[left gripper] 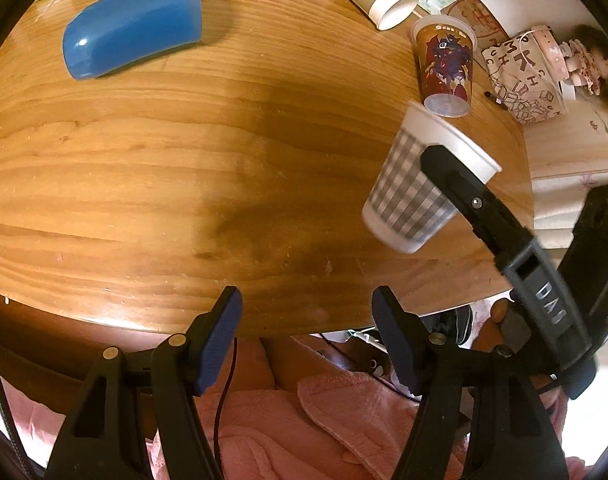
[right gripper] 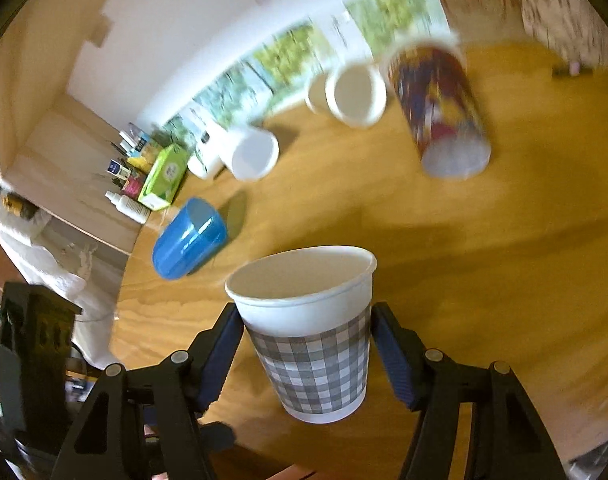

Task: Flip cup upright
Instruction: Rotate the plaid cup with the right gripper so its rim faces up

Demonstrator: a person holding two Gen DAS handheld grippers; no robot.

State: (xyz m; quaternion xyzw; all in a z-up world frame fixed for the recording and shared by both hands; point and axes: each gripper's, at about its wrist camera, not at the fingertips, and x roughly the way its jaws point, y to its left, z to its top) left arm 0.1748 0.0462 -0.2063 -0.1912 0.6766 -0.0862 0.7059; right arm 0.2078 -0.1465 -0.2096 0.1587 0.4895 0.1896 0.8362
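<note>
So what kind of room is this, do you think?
Probably a lived-in home room, not a lab. A wooden table holds assorted cups, a doll sits beside it, and bottles and a green box crowd a shelf.

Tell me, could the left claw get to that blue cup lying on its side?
Probably yes. The left claw is open and empty, and only bare wooden table lies between it and the blue cup. The right claw holds the checked cup off to the side.
</note>
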